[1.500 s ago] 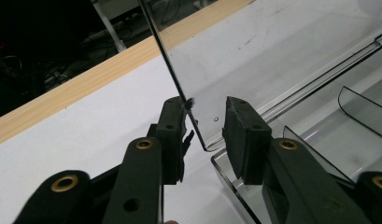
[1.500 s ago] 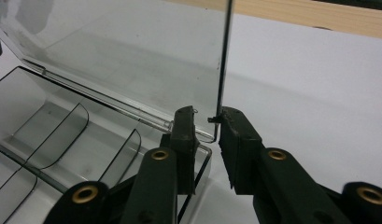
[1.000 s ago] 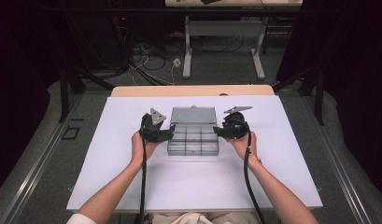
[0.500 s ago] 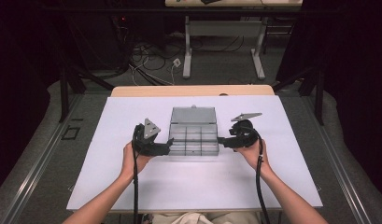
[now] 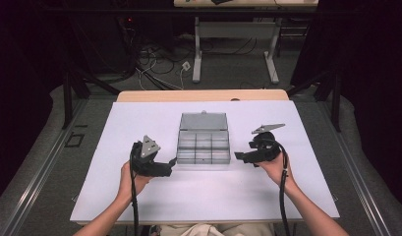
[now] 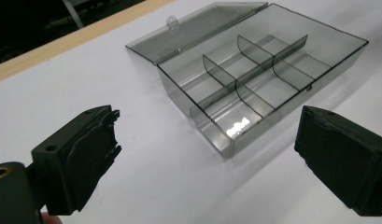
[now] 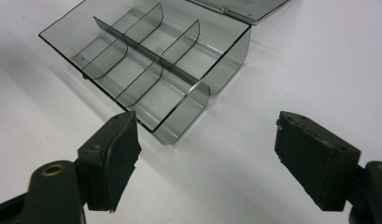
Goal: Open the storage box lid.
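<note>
On the white bench (image 5: 139, 196), with both jaws having just opened and empty, the left gripper (image 5: 170, 164) and right gripper (image 5: 238, 156) should back away level from the open clear box (image 5: 203, 142), not nudging it.

Pretty dim room: grey floor (image 5: 228, 73) with tangled cables (image 5: 159, 59), white-legged desk (image 5: 238, 44) behind, dark curtains (image 5: 370, 73) at the sides.

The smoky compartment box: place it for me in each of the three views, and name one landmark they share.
High view: the compartment box lies at mid-table, lid folded open on its far side, between the two grippers.
Left gripper view: upper right, beyond the open jaws.
Right gripper view: upper left, beyond the open jaws.
Shared landmark: the lid's small latch tab.
</note>
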Motion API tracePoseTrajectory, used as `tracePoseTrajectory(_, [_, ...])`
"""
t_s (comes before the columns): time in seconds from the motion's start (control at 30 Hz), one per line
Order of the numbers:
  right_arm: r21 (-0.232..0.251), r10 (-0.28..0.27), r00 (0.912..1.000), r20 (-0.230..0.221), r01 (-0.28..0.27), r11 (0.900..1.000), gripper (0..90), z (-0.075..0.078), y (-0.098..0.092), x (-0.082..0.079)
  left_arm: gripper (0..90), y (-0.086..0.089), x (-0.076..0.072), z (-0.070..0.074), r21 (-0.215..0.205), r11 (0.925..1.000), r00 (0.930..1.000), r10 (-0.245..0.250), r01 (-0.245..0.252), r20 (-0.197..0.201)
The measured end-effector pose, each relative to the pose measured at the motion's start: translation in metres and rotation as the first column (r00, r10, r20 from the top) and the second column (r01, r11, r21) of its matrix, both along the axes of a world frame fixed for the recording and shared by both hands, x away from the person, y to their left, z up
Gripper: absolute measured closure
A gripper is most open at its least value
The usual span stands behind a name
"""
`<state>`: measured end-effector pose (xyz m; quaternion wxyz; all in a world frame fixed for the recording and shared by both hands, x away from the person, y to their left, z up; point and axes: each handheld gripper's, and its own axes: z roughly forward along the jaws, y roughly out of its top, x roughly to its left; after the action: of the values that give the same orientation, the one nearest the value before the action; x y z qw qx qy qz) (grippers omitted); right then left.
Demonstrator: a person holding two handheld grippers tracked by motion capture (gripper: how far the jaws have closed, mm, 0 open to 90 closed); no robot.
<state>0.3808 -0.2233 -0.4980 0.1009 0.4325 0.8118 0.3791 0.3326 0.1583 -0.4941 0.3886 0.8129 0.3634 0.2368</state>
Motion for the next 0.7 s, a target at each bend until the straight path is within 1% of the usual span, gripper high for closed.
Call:
tracePoseTrajectory(0.13, [-0.013, 0.011, 0.9998, -0.017, -0.011, 1.000, 18.2, -0.001, -0.005, -0.006, 3.0, 0.005, -0.009, -0.004, 0.003, 1.0000, 0.9999, -0.002, 0.002, -0.017])
tracePoseTrajectory(0.2, [-0.020, 0.015, 0.9996, -0.024, -0.015, 1.000, 16.5, -0.001, -0.006, -0.009, 2.4, 0.006, -0.012, -0.005, 0.019, 0.9998, 0.9998, -0.005, 0.005, -0.021])
tracePoseTrajectory(0.27, [-0.024, 0.020, 0.9995, -0.024, -0.020, 1.000, 15.8, -0.001, -0.009, -0.012, 1.8, 0.008, -0.016, -0.007, 0.019, 0.9998, 0.9997, -0.008, 0.009, -0.025])
tracePoseTrajectory(0.3, [-0.019, 0.021, 0.9993, -0.030, -0.021, 1.000, 15.5, -0.002, -0.010, -0.014, 1.6, 0.008, -0.017, -0.008, 0.024, 0.9996, 0.9995, -0.011, 0.012, -0.030])
tracePoseTrajectory(0.33, [-0.023, 0.026, 0.9993, -0.028, -0.027, 0.999, 15.2, -0.002, -0.011, -0.015, 1.2, 0.008, -0.018, -0.009, 0.021, 0.9997, 0.9992, -0.012, 0.013, -0.039])
tracePoseTrajectory(0.37, [-0.026, 0.026, 0.9992, -0.030, -0.027, 0.999, 14.8, -0.002, -0.012, -0.017, 0.8, 0.009, -0.018, -0.010, 0.027, 0.9995, 0.9995, -0.013, 0.014, -0.030])
tracePoseTrajectory(0.43, [-0.027, 0.022, 0.9993, -0.031, -0.023, 0.999, 13.8, -0.002, -0.015, -0.020, 0.4, 0.009, -0.018, -0.011, 0.035, 0.9993, 0.9996, -0.013, 0.014, -0.025])
tracePoseTrajectory(0.5, [-0.020, 0.025, 0.9990, -0.037, -0.026, 0.999, 11.2, -0.004, -0.018, -0.023, 0.0, 0.009, -0.019, -0.012, 0.026, 0.9995, 0.9995, -0.019, 0.020, -0.025])
tracePoseTrajectory(0.57, [-0.015, 0.023, 0.9992, -0.031, -0.024, 1.000, 10.1, -0.006, -0.022, -0.027, 0.0, 0.010, -0.019, -0.013, 0.019, 0.9995, 0.9994, -0.025, 0.026, -0.024])
tracePoseTrajectory(0.63, [-0.005, 0.014, 0.9992, -0.038, -0.015, 1.000, 9.2, -0.009, -0.027, -0.029, 0.0, 0.010, -0.019, -0.014, 0.022, 0.9993, 0.9992, -0.030, 0.030, -0.026])
tracePoseTrajectory(0.7, [-0.006, 0.021, 0.9988, -0.044, -0.021, 1.000, 7.4, -0.011, -0.031, -0.030, 0.0, 0.011, -0.020, -0.015, 0.027, 0.9991, 0.9992, -0.033, 0.034, -0.020])
